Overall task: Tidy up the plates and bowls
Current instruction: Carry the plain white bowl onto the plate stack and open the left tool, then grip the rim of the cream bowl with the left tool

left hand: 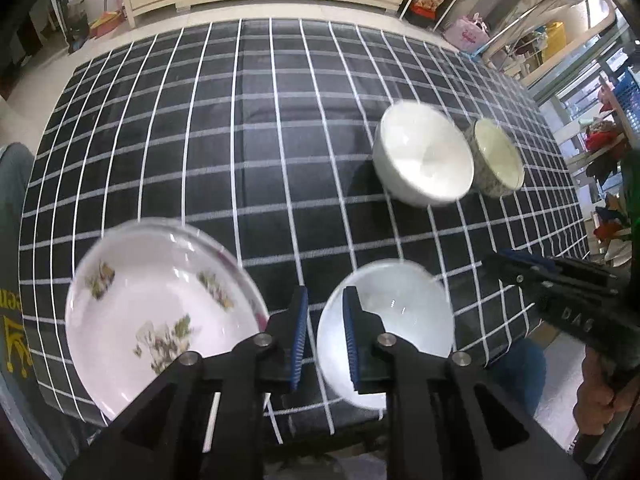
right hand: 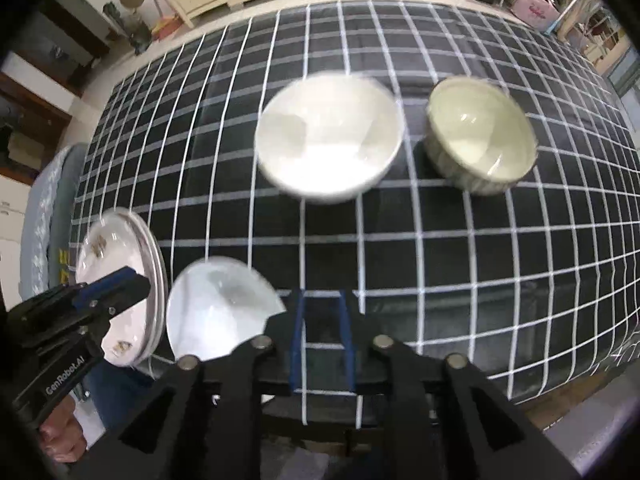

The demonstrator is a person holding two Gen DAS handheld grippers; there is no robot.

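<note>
Nearest to me, the left gripper (left hand: 325, 340) has its fingers slightly apart, gripping nothing; it hangs over the gap between the floral plates (left hand: 160, 312) and the small white bowl (left hand: 396, 320), both at the near table edge. Plates look stacked, at least two rims in the right wrist view, so I judge that pile as the sorted spot. My right gripper (right hand: 323, 340) sits low over the checked tablecloth (right hand: 480, 280), fingers parted, empty, pointed up the table. Farther off, a bigger white bowl (right hand: 328, 136) and just beside it a patterned greenish bowl (right hand: 480, 136); touching or not, cannot tell. Bowls are unstacked, so I'd nest them next.
</note>
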